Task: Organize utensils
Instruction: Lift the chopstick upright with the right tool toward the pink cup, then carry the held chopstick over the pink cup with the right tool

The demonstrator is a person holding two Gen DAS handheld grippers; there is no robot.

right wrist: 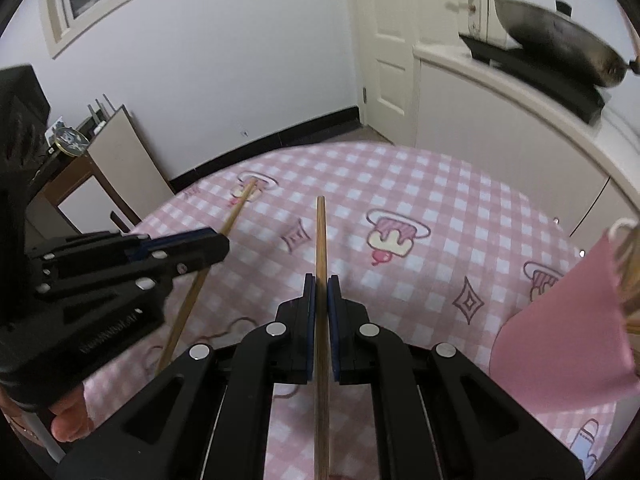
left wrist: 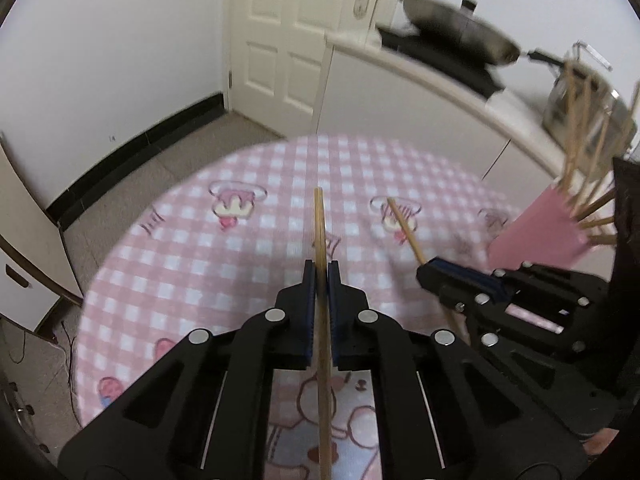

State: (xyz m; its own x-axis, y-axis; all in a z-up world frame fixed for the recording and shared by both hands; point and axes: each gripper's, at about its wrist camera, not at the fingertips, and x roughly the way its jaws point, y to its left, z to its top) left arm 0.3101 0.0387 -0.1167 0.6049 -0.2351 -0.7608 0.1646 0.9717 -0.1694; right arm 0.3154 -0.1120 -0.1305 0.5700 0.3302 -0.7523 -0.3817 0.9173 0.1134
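Observation:
My left gripper [left wrist: 321,270] is shut on a wooden chopstick [left wrist: 321,232] that runs straight out between its blue pads, above the pink checked tablecloth [left wrist: 200,248]. My right gripper [right wrist: 321,284] is likewise shut on a second chopstick [right wrist: 321,236]. Each gripper shows in the other's view: the right gripper [left wrist: 426,270] with its chopstick [left wrist: 404,228] at the right of the left wrist view, the left gripper [right wrist: 218,242] with its chopstick [right wrist: 240,208] at the left of the right wrist view. A pink holder [left wrist: 536,232] with several chopsticks standing in it sits at the table's right.
A white counter [left wrist: 432,84] runs behind the table with a wok [left wrist: 460,28] on a black stove and a steel pot [left wrist: 584,108]. A white door [left wrist: 288,40] stands at the back. The pink holder [right wrist: 560,328] lies close to the right gripper. A low cabinet [right wrist: 108,168] stands left.

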